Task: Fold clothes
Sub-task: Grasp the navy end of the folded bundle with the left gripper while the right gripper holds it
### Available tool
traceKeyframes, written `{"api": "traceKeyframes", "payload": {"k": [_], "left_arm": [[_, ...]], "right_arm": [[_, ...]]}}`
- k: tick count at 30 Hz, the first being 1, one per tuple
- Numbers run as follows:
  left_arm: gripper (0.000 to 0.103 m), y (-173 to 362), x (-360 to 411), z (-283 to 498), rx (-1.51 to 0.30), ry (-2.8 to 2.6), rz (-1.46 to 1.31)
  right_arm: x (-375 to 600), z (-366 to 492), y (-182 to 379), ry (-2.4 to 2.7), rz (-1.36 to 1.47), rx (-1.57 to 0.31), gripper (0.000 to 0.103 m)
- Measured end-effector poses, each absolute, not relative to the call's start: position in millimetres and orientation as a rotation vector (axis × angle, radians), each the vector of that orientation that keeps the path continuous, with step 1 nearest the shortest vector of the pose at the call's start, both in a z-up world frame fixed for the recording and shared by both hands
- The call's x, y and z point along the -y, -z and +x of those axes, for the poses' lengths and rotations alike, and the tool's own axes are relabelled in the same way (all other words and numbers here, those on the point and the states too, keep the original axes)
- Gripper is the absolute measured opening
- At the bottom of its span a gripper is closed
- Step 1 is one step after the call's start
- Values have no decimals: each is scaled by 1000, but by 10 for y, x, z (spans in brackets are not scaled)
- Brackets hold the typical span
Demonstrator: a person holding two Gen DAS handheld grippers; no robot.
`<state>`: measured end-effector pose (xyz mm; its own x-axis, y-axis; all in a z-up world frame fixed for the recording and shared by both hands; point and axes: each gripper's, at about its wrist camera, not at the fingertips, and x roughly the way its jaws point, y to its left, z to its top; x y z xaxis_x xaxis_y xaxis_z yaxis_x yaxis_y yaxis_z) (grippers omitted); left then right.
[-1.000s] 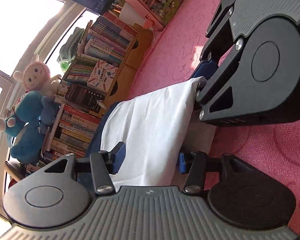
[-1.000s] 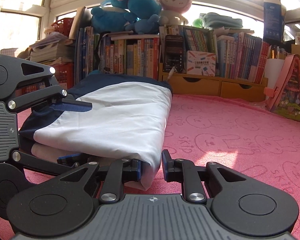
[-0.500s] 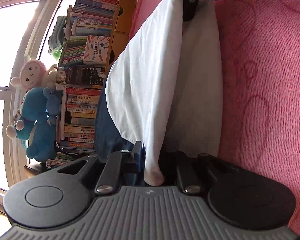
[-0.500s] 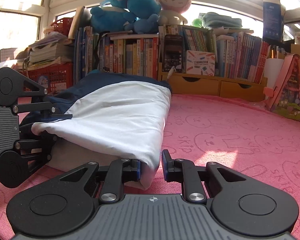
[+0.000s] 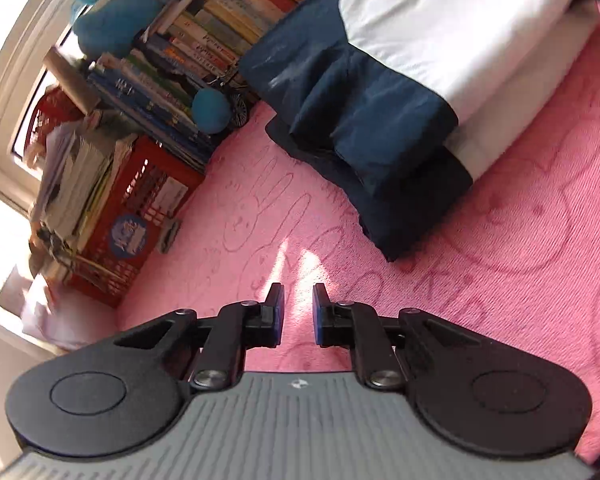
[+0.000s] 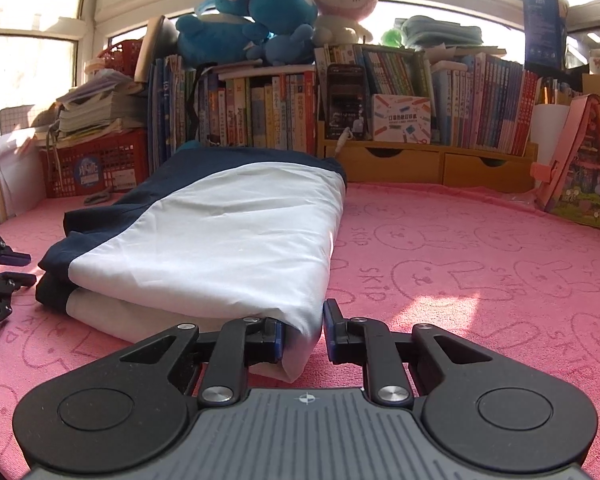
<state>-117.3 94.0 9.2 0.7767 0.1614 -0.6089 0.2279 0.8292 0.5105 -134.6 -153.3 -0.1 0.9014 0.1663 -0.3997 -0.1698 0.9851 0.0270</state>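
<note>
On the pink blanket (image 6: 480, 264), toward its left half, lies the folded garment (image 6: 220, 240): a white panel on top, navy cloth at the far end and along the left edge, a second white layer underneath. It sits lengthwise, running away from me toward the bookshelf (image 6: 340, 104) at the blanket's far edge.

My right gripper (image 6: 303, 334) is at the garment's near right corner. The folded white corner sits between the jaws and the left pad presses against it; a slim gap shows at the right pad. I count it as clenched on that corner.

My left gripper (image 5: 298, 314) is off the garment, over bare blanket near the left side, pointing down at the rabbit pattern. Its jaws are opening, a narrow gap between the blue pads, nothing in between. From the right wrist view its fingertips (image 6: 8, 258) show at the left edge, just beside the navy edge, not touching.

Red crate (image 5: 140, 216) with stacked papers stands at the blanket's far left corner. Stuffed toys (image 6: 268, 12) sit on the bookshelf.
</note>
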Motion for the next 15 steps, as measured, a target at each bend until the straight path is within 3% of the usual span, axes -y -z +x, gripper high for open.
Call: {"api": "traceKeyframes", "payload": {"k": [4,10,15], "left_arm": [[25,-326,-1116,-1410,-722,182,-43],[27,60,-1013,-1418,-759,359,-810],[32,144,-783,-1223,-708,335,-927]], "right_arm": [[1501,-1343,-26,-170,-26,-411,21],[1429,-1359,-166,-167,-81,-353,20],[1410,-1355,-252,-165,-113,-316,20]]}}
